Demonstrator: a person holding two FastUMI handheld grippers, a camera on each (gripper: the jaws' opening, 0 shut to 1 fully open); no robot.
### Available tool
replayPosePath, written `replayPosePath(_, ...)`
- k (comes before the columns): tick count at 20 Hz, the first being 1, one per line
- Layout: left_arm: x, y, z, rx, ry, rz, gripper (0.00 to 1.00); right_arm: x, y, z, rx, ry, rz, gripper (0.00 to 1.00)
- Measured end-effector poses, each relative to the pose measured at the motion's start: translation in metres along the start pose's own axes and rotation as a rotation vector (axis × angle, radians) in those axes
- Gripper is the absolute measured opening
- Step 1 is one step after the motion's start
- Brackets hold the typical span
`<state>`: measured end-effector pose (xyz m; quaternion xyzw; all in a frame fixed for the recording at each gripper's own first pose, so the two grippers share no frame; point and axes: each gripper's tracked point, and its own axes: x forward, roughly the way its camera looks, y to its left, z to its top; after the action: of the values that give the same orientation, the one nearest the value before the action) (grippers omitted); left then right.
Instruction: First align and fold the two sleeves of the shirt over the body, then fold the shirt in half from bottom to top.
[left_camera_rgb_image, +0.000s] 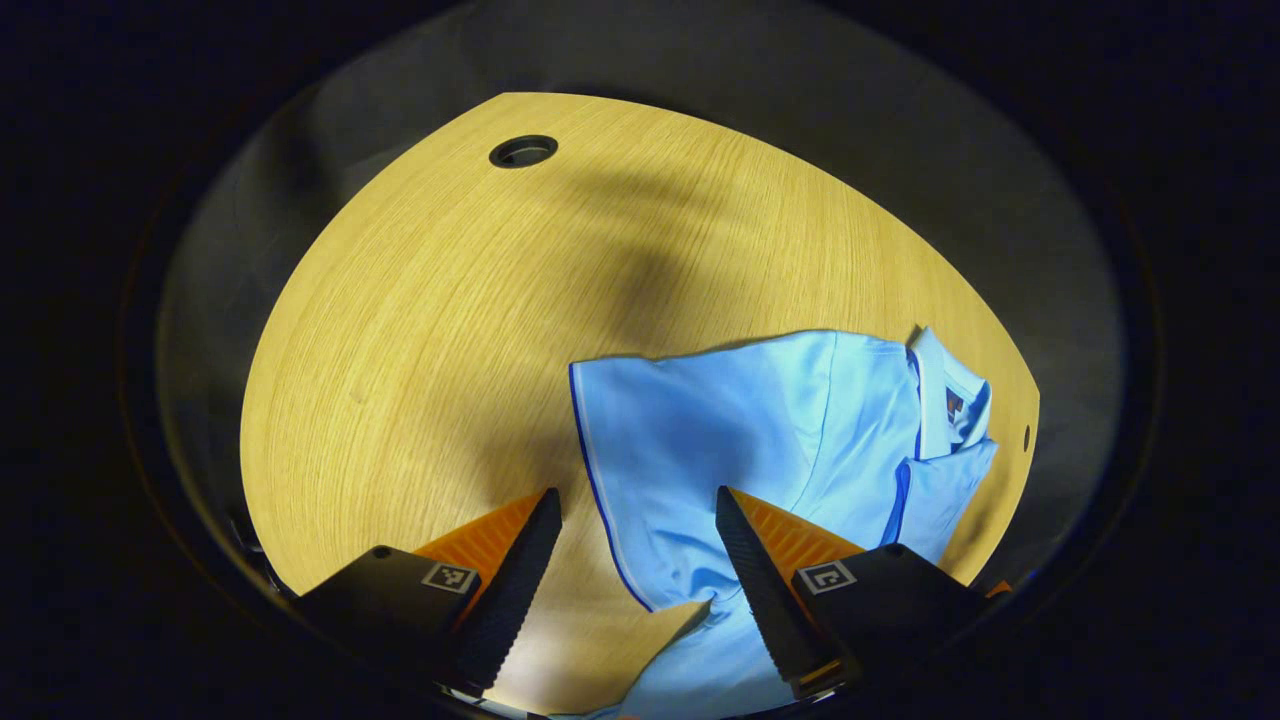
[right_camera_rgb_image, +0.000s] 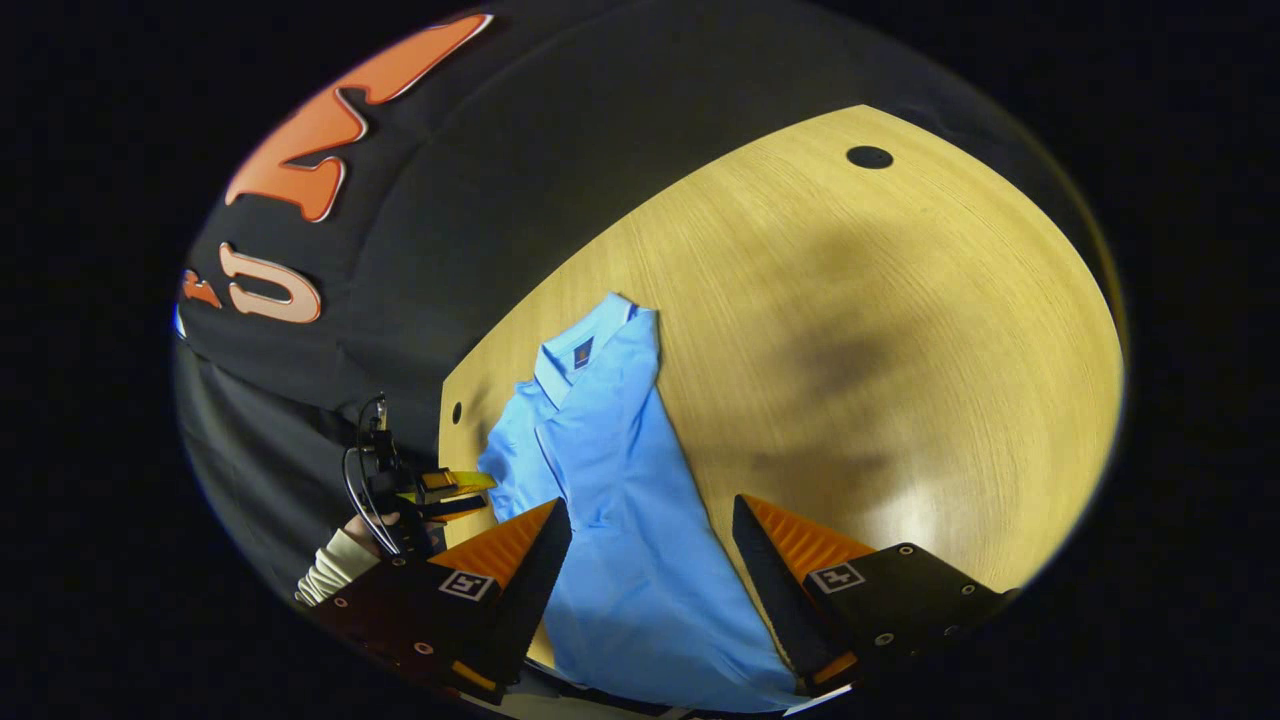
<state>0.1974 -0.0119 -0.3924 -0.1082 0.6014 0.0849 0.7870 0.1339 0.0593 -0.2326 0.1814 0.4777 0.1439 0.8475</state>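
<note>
I see the blue shirt (right_camera_rgb_image: 620, 500) low centre on the tabletop (right_camera_rgb_image: 900, 350), between my right tongs (right_camera_rgb_image: 650, 545), spread wide; left tongs (left_camera_rgb_image: 635, 535) wide too, its collar label (right_camera_rgb_image: 582, 351) unreadable.

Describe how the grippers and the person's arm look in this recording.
Each gripper, left and right, has two tapered, ridged fingers on dark blocks bearing small square black-and-white markers. In the right gripper view, black cables loop off the far gripper, held by a hand in a pale ribbed sleeve.

Left gripper (left_camera_rgb_image: 638, 510) and right gripper (right_camera_rgb_image: 652, 515) both hover with fingers spread wide apart.
</note>
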Motion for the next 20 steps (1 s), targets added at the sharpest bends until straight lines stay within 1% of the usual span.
replayPosePath(2, 0.002, 0.000, 0.000, 0.029, 0.005, 0.033, 0.99, -0.001, -0.008, -0.001, 0.022, 0.000, -0.001, 0.98)
replayPosePath(4, 0.005, 0.000, 0.000, 0.039, 0.010, 0.064, 0.99, 0.000, -0.011, -0.002, 0.030, 0.003, -0.006, 0.98)
replayPosePath(5, 0.006, 0.004, 0.001, 0.042, 0.008, 0.092, 0.98, -0.001, -0.012, -0.003, 0.027, 0.003, -0.007, 0.98)
replayPosePath(8, 0.006, 0.000, 0.005, 0.026, -0.017, 0.084, 0.56, 0.001, -0.012, -0.004, 0.017, 0.003, -0.010, 0.98)
replayPosePath(11, 0.007, 0.002, 0.003, 0.004, -0.024, 0.056, 0.14, 0.001, -0.011, -0.007, 0.007, 0.008, -0.009, 0.98)
replayPosePath(12, 0.003, 0.000, 0.005, 0.009, -0.015, 0.045, 0.07, 0.001, -0.009, -0.008, 0.003, 0.011, -0.004, 0.98)
replayPosePath(14, 0.004, -0.004, 0.000, -0.005, -0.011, 0.031, 0.07, 0.001, -0.008, -0.010, -0.002, 0.010, 0.000, 0.98)
replayPosePath(16, -0.004, -0.009, 0.002, -0.005, -0.031, 0.013, 0.07, -0.002, -0.008, -0.009, -0.011, -0.001, -0.004, 0.98)
replayPosePath(20, -0.034, -0.025, 0.008, 0.070, -0.085, -0.020, 0.08, -0.011, -0.007, -0.011, -0.018, -0.015, -0.001, 0.98)
